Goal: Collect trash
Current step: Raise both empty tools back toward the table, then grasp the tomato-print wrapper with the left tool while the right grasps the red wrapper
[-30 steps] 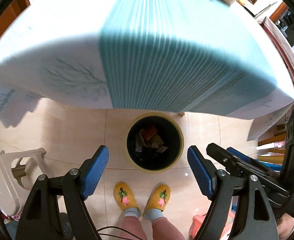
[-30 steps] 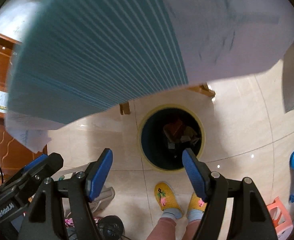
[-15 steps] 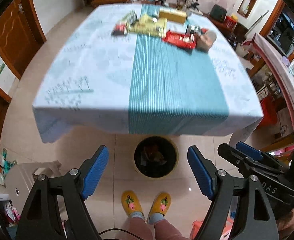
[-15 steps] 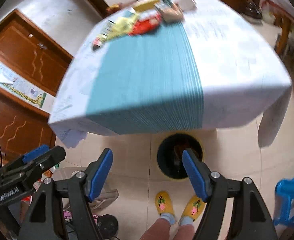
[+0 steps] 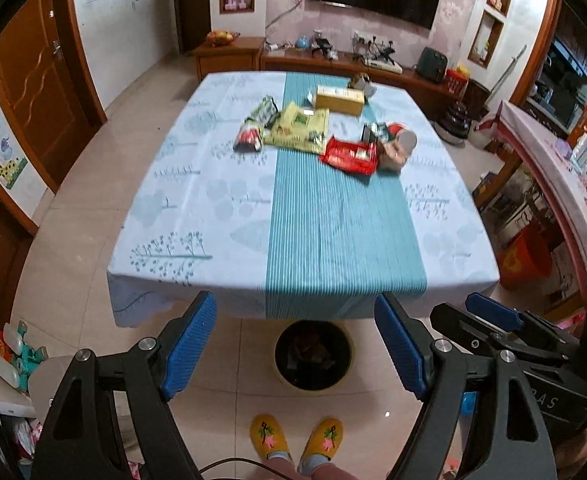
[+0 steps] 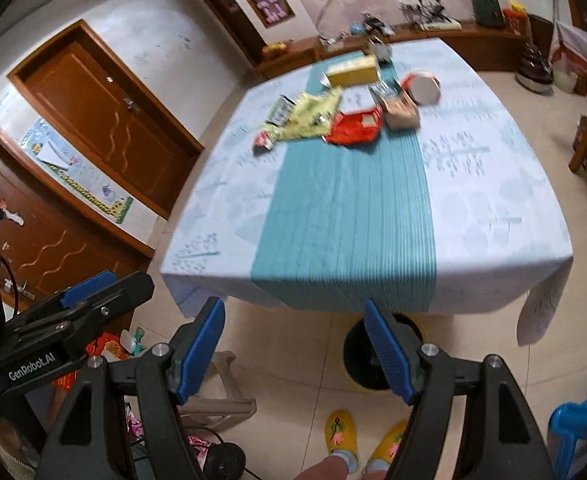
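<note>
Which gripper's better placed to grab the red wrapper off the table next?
Probably the right gripper: it is open and empty, and the red wrapper lies right of centre. The left gripper is equally free.

The tablecloth (image 5: 197, 200) is pale blue with little tree and leaf drawings, and a teal band with thin white stripes runs down its middle. On it lie a yellow-green wrapper (image 5: 298, 128), a red packet (image 5: 349, 155), a yellow box (image 5: 339, 99) and a dark packet with red and green (image 5: 253, 128). The bin (image 5: 312, 354) is black inside with a yellow rim. The slippers (image 5: 269, 438) are yellow with pink flowers. Both grippers have blue pads (image 5: 187, 346) on black arms. The doors (image 6: 109, 120) are brown wood
</note>
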